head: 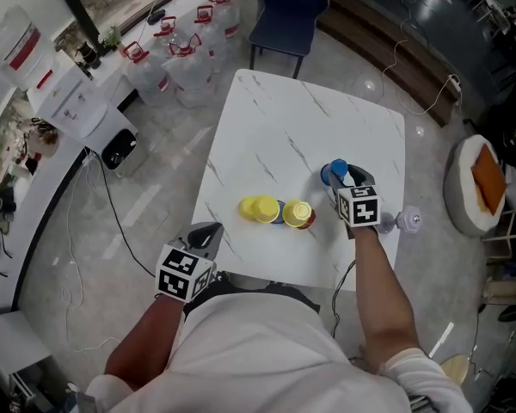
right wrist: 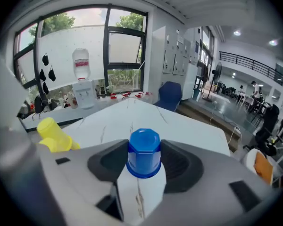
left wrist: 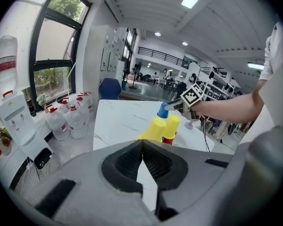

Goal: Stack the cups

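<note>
A blue cup stands upside down on the white marble table, and my right gripper is shut on its sides. From the head view this blue cup is at the table's right, just ahead of the right gripper. To its left stand yellow cups and a yellow cup over a red one. My left gripper hovers at the table's near left edge, shut and holding nothing. It faces the yellow cups.
A small clear stemmed glass sits at the table's right edge. A blue chair stands at the far end, with several water jugs and a white dispenser on the floor to the left. A round stool is at the right.
</note>
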`<state>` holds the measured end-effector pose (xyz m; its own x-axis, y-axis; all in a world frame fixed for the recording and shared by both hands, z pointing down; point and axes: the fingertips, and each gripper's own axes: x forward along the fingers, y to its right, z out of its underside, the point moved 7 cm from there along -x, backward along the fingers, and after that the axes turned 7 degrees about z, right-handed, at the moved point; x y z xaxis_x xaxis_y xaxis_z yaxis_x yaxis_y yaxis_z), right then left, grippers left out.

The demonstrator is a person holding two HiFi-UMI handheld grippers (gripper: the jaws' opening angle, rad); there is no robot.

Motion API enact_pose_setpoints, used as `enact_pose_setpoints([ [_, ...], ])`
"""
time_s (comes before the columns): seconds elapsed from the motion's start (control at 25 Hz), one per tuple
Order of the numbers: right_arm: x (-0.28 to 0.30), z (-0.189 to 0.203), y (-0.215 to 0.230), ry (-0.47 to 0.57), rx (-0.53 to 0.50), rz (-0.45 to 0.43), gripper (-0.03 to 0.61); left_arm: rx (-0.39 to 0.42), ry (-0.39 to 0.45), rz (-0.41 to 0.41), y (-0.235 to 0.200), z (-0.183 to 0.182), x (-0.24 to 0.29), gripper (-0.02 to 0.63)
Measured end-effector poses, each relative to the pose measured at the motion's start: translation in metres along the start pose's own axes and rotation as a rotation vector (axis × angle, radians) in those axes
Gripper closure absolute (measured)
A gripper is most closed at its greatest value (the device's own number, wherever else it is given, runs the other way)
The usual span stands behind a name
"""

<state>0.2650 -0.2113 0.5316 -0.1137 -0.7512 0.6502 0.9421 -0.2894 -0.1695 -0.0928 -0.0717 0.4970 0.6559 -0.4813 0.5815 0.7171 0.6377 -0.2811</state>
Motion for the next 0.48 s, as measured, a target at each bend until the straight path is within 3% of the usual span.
enact_pose_setpoints([
  [0.28, -0.097, -0.051, -0.033, 0.140, -0.054, -0.056, 0.360, 0.066, 0.007, 0.090, 0.005, -0.012, 0.016, 0.607],
  [0.48, -0.138, -0.060, -0.072, 0.149, -0.070, -0.127, 0.360, 0.108, 0.013, 0.146, 0.014, -0.018, 0.022, 0.607],
])
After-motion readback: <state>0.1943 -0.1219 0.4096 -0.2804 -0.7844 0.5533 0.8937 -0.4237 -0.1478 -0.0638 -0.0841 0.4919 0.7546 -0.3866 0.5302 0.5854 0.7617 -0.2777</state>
